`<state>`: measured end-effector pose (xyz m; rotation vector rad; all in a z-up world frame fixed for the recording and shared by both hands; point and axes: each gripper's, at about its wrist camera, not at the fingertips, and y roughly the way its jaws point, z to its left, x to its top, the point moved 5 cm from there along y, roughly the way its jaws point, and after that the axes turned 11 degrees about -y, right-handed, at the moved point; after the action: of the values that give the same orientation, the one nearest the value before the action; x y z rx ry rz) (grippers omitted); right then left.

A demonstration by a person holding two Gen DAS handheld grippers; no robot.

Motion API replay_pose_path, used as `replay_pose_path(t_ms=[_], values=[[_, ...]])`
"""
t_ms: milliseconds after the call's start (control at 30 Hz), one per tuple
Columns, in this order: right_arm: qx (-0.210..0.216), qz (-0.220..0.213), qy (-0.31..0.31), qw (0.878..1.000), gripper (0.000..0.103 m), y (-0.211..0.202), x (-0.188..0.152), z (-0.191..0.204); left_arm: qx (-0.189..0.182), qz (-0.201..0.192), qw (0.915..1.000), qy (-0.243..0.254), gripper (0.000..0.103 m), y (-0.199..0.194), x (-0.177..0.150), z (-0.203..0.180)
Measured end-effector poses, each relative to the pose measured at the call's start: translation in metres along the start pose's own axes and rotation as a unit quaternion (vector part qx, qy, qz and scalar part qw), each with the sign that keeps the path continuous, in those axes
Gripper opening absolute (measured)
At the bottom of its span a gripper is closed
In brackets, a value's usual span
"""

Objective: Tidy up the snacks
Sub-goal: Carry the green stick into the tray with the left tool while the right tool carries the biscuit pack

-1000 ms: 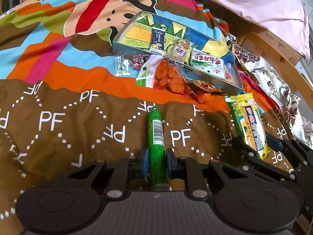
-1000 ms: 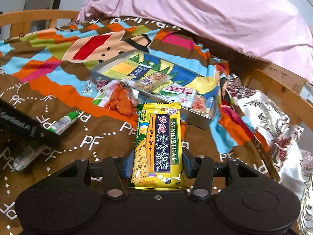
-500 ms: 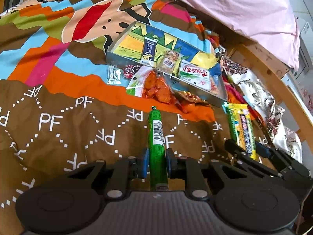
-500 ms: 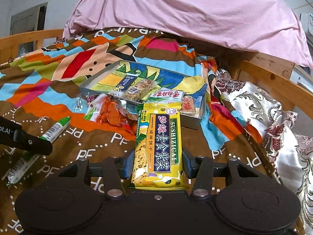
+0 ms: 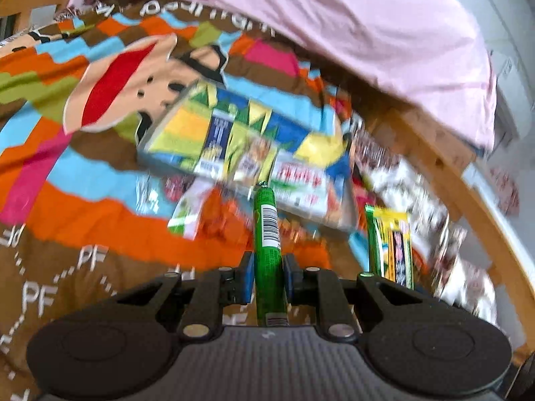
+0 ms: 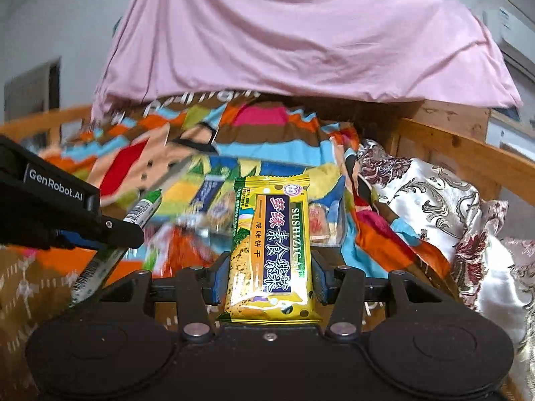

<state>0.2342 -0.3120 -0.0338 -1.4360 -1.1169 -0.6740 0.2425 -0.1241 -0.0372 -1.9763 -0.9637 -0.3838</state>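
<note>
The left gripper [image 5: 267, 275] is clamped on a green stick-shaped snack [image 5: 266, 234], with both blue pads pressing its sides; the stick points straight ahead along the fingers, barcode label facing up, its crimped tip toward the tray. The right gripper [image 6: 267, 275] is closed on a yellow biscuit packet [image 6: 270, 250] (printed "SUSHIZICAI" on a dark blue panel), gripped by its long edges near the lower end, the upper end projecting forward above the bedding. Both snacks are held clear of the colourful blanket [image 5: 100, 234], which covers the bed surface and carries a cartoon face and repeated "PF" lettering. The tray [image 5: 160, 147], a shallow rectangular box with a bright printed base, lies on the blanket ahead of both grippers and contains several flat packets; their details are blurred. An orange snack bag [image 5: 214, 214] and a few smaller wrappers lie on the blanket just in front of the tray's near wall. In the right wrist view, the left gripper and its green stick appear at the left edge, beside the yellow packet. A pink quilt [image 6: 301, 33] is heaped behind the blanket, and a wooden bed frame [image 6: 468, 147] borders the right side.
</note>
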Motion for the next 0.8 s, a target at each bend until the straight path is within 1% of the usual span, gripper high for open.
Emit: replay_pose_path(t_ms=[100, 200, 300, 367, 467, 533, 700, 800], values=[[-0.010, -0.027, 0.006, 1.000, 0.051, 0.008, 0.009, -0.005, -0.007, -0.030, 0.9995, -0.010, 0.020, 0.003, 0.013, -0.001], [-0.014, -0.059, 0.004, 0.998, 0.051, 0.022, 0.022, -0.012, 0.002, -0.057, 0.9983, -0.013, 0.020, 0.009, 0.030, 0.002], [-0.029, -0.078, -0.021, 0.996, 0.051, 0.050, 0.034, -0.015, 0.015, -0.074, 0.9969, -0.024, 0.020, 0.020, 0.052, 0.004], [-0.035, -0.073, -0.017, 0.997, 0.051, 0.076, 0.042, -0.017, 0.020, -0.073, 0.9966, -0.031, 0.020, 0.031, 0.068, 0.004], [-0.032, -0.072, 0.004, 0.997, 0.051, 0.109, 0.050, -0.018, 0.026, -0.078, 0.9953, -0.050, 0.020, 0.051, 0.092, 0.008], [-0.031, -0.067, 0.011, 0.997, 0.051, 0.132, 0.053, -0.017, 0.030, -0.083, 0.9948, -0.051, 0.020, 0.068, 0.104, 0.009], [-0.012, -0.055, 0.031, 0.998, 0.051, 0.184, 0.061, -0.015, 0.044, -0.087, 0.9951, -0.017, 0.020, 0.120, 0.132, 0.005], [-0.011, -0.039, 0.052, 0.998, 0.051, 0.209, 0.055, -0.016, 0.048, -0.082, 0.9955, -0.004, 0.020, 0.152, 0.145, 0.006]])
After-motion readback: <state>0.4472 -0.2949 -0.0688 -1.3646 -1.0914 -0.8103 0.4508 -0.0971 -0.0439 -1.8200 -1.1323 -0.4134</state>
